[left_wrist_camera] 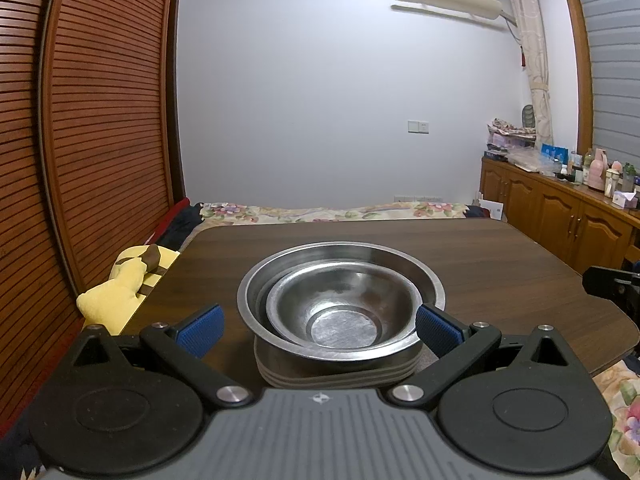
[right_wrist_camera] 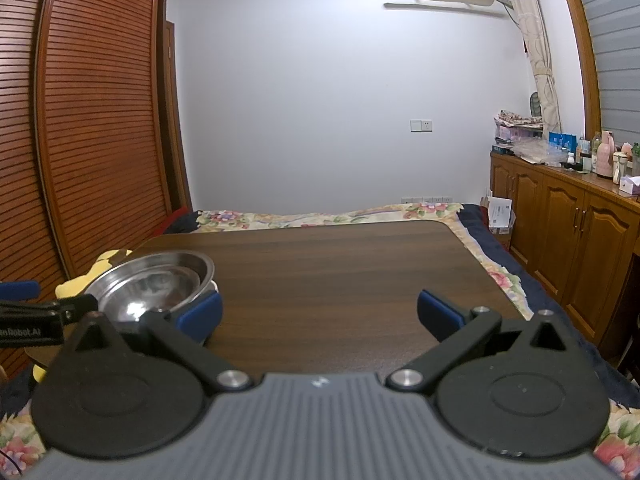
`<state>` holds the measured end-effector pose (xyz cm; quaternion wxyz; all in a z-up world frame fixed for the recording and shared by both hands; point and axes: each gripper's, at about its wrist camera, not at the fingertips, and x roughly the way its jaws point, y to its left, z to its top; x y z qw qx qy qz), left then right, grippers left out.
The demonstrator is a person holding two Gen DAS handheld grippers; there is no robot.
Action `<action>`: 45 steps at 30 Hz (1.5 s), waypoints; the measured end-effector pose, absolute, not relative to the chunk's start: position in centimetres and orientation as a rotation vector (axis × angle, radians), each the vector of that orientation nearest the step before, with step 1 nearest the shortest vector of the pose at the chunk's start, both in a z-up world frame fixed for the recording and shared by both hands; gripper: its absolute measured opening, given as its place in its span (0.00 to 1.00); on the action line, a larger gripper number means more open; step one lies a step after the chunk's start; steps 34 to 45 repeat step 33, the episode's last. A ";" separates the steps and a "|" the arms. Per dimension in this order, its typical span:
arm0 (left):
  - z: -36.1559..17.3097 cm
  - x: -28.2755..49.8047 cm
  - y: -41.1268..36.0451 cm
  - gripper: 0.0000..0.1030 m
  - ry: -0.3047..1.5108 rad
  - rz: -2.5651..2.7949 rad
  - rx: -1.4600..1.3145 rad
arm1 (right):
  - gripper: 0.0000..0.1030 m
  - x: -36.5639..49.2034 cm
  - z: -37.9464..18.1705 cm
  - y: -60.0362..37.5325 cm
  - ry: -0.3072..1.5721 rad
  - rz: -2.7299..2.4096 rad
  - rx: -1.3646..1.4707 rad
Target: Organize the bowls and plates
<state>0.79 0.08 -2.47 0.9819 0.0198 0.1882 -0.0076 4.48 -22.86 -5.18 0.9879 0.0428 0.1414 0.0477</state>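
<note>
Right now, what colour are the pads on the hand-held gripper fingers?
Blue, ribbed pads, clearest in the left wrist view.

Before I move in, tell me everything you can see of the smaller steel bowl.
The smaller steel bowl looks like dull brushed metal, round, with a flat circular base and a flared rim. It sits upright and empty, nested inside the larger steel bowl, shifted toward its near side. That pair rests on a stack of plates on the dark wooden table. The open left gripper flanks it; contact at the right pad cannot be told.
</note>
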 end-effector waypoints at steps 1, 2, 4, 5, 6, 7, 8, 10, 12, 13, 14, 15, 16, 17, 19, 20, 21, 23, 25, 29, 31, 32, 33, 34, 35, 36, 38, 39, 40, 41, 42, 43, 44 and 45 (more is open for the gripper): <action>-2.5 0.8 0.1 1.00 0.379 -0.014 0.040 | 1.00 4.5 -5.2 -22.8 0.285 0.096 0.086; -2.5 0.8 0.1 1.00 0.378 -0.014 0.040 | 1.00 4.5 -5.2 -22.8 0.284 0.096 0.086; -2.5 0.7 0.1 1.00 0.378 -0.013 0.040 | 1.00 4.5 -5.2 -22.8 0.284 0.096 0.085; -2.5 0.7 0.1 1.00 0.378 -0.013 0.040 | 1.00 4.5 -5.2 -22.9 0.284 0.096 0.086; -2.5 0.7 0.1 1.00 0.379 -0.013 0.039 | 1.00 4.5 -5.2 -22.9 0.284 0.096 0.087; -2.5 0.7 0.1 1.00 0.381 -0.015 0.039 | 1.00 4.5 -5.2 -22.8 0.285 0.097 0.086; -2.5 0.7 0.1 1.00 0.383 -0.015 0.038 | 1.00 4.5 -5.2 -22.8 0.285 0.097 0.085; -2.5 0.7 0.0 1.00 0.382 -0.014 0.040 | 1.00 4.5 -5.2 -22.8 0.285 0.098 0.086; -2.5 0.7 0.0 1.00 0.381 -0.014 0.040 | 1.00 4.5 -5.2 -22.8 0.285 0.098 0.085; -2.4 0.6 0.0 1.00 0.381 -0.014 0.040 | 1.00 4.5 -5.2 -22.8 0.285 0.099 0.084; -2.4 0.7 0.0 1.00 0.381 -0.014 0.040 | 1.00 4.5 -5.3 -22.8 0.285 0.098 0.084; -2.5 0.7 0.0 1.00 0.381 -0.013 0.040 | 1.00 4.5 -5.3 -22.8 0.285 0.099 0.084; -2.5 0.7 0.0 1.00 0.381 -0.013 0.040 | 1.00 4.5 -5.3 -22.8 0.285 0.099 0.084; -2.5 0.7 0.0 1.00 0.382 -0.014 0.040 | 1.00 4.5 -5.3 -22.8 0.285 0.098 0.084; -2.4 0.6 0.0 1.00 0.382 -0.014 0.041 | 1.00 4.5 -5.4 -22.8 0.286 0.098 0.085; -2.4 0.6 0.0 1.00 0.382 -0.013 0.041 | 1.00 4.5 -5.4 -22.8 0.286 0.098 0.085; -2.4 0.6 0.0 1.00 0.382 -0.013 0.040 | 1.00 4.5 -5.4 -22.8 0.286 0.098 0.085; -2.4 0.6 -0.1 1.00 0.382 -0.014 0.040 | 1.00 4.5 -5.4 -22.8 0.286 0.099 0.086; -2.4 0.6 -0.1 1.00 0.382 -0.014 0.041 | 1.00 4.5 -5.4 -22.9 0.287 0.099 0.085; -2.4 0.6 -0.1 1.00 0.383 -0.015 0.043 | 1.00 4.5 -5.4 -22.8 0.287 0.099 0.085; -2.3 0.6 -0.1 1.00 0.383 -0.015 0.043 | 1.00 4.5 -5.4 -22.8 0.287 0.099 0.084; -2.4 0.6 -0.1 1.00 0.383 -0.015 0.044 | 1.00 4.5 -5.4 -22.8 0.287 0.099 0.084; -2.4 0.6 -0.2 1.00 0.383 -0.014 0.045 | 1.00 4.5 -5.4 -22.8 0.287 0.100 0.084; -2.4 0.6 -0.2 1.00 0.383 -0.014 0.045 | 1.00 4.5 -5.4 -22.8 0.287 0.100 0.084; -2.4 0.6 -0.2 1.00 0.383 -0.014 0.045 | 1.00 4.5 -5.4 -22.8 0.287 0.100 0.084; -2.4 0.6 -0.2 1.00 0.383 -0.014 0.045 | 1.00 4.5 -5.4 -22.8 0.287 0.100 0.084; -2.4 0.6 -0.2 1.00 0.383 -0.014 0.045 | 1.00 4.5 -5.4 -22.8 0.287 0.100 0.084; -2.4 0.6 -0.2 1.00 0.383 -0.014 0.045 | 1.00 4.5 -5.4 -22.8 0.287 0.100 0.084; -2.4 0.6 -0.2 1.00 0.383 -0.014 0.045 | 1.00 4.5 -5.4 -22.8 0.287 0.100 0.084; -2.4 0.6 -0.2 1.00 0.383 -0.014 0.045 | 1.00 4.5 -5.4 -22.8 0.287 0.100 0.084; -2.4 0.6 -0.2 1.00 0.383 -0.014 0.045 | 1.00 4.5 -5.4 -22.8 0.287 0.100 0.084; -2.4 0.6 -0.2 1.00 0.383 -0.014 0.045 | 1.00 4.5 -5.4 -22.8 0.287 0.100 0.084; -2.4 0.6 -0.2 1.00 0.383 -0.014 0.045 | 1.00 4.5 -5.4 -22.8 0.287 0.100 0.084; -2.4 0.6 -0.2 1.00 0.383 -0.014 0.045 | 1.00 4.5 -5.4 -22.8 0.287 0.100 0.084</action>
